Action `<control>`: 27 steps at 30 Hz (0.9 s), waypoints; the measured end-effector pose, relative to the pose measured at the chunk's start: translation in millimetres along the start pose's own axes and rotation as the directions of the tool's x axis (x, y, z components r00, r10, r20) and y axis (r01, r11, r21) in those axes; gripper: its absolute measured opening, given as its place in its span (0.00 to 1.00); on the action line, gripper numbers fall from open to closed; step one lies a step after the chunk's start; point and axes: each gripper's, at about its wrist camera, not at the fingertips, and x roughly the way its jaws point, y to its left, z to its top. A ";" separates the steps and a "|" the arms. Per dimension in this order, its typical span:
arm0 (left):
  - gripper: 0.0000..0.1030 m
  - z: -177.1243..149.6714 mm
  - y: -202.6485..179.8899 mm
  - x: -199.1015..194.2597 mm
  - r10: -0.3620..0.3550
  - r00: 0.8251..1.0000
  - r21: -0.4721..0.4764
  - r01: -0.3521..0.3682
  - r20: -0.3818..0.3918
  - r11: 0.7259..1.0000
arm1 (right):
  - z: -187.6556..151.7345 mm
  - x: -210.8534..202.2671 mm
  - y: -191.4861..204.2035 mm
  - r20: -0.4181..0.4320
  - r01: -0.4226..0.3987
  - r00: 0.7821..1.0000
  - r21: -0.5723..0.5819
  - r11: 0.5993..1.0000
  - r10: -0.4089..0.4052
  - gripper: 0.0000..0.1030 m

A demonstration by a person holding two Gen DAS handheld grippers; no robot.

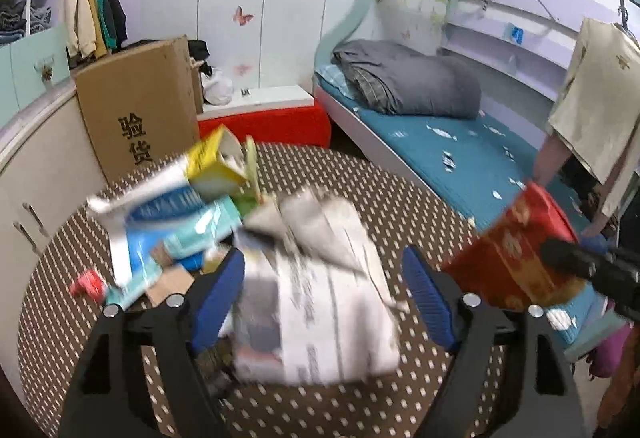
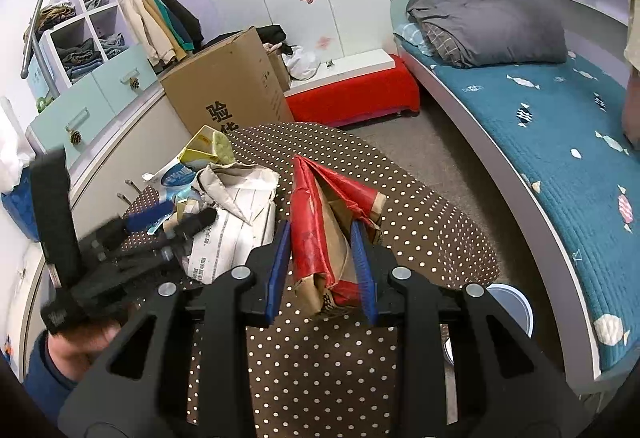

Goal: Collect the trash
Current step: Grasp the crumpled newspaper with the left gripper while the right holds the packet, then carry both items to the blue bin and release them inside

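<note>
A pile of trash lies on the brown polka-dot table [image 1: 420, 206]: a crumpled white paper bag [image 1: 320, 302], a yellow carton [image 1: 216, 162], blue-white wrappers [image 1: 168, 222] and a small red scrap [image 1: 86, 284]. My left gripper [image 1: 328, 298] is open, its blue pads on either side of the white bag; the bag looks blurred. My right gripper [image 2: 322, 270] is shut on a flattened red and brown paper box [image 2: 324, 222], held above the table. That red box also shows in the left wrist view [image 1: 512, 254]. The white bag shows in the right wrist view [image 2: 236, 214].
A tall cardboard box [image 1: 140, 106] stands behind the table by pale cabinets [image 1: 44, 166]. A red bench [image 1: 272, 122] and a bed with a teal mattress [image 1: 452, 154] and grey duvet [image 1: 412, 78] lie beyond. A blue-rimmed bin [image 2: 512, 306] sits beside the table.
</note>
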 end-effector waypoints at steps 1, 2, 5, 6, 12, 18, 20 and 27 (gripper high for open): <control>0.79 5.8 2.3 4.5 0.010 1.000 -0.003 -0.010 -0.004 1.000 | -0.2 0.0 -0.1 0.001 -0.002 1.000 0.002 1.000 0.002 0.30; 0.80 10.6 4.4 9.4 0.017 1.000 -0.001 -0.017 -0.012 1.000 | -0.1 0.2 -0.1 0.003 -0.003 1.000 0.004 1.000 0.003 0.30; 0.78 22.1 6.3 39.1 0.043 0.995 0.022 -0.041 -0.095 0.999 | 0.7 1.1 -0.4 0.005 -0.008 1.000 0.004 1.000 0.008 0.30; 0.71 23.6 8.3 47.1 0.024 0.993 0.021 -0.022 -0.116 1.000 | 1.3 1.2 -0.8 0.005 -0.009 1.000 0.006 1.000 0.009 0.30; 0.42 23.5 12.5 50.3 -0.028 0.990 0.035 0.033 -0.135 0.999 | 3.7 -3.9 -5.2 0.017 -0.013 1.000 0.009 1.000 0.013 0.29; 0.42 19.9 12.6 15.9 -0.057 0.996 0.001 0.058 -0.065 0.998 | 7.6 -23.3 -24.0 0.060 -0.009 0.998 0.035 0.999 0.006 0.28; 0.42 21.1 8.4 5.8 -0.062 0.997 0.004 0.062 -0.041 0.998 | 8.8 -26.5 -32.3 0.062 -0.006 0.998 0.045 0.999 0.003 0.27; 0.42 19.7 -11.8 -16.0 -0.093 0.996 0.011 0.093 -0.007 0.996 | -0.4 -25.3 -52.3 0.026 -0.042 0.999 0.074 0.996 0.040 0.23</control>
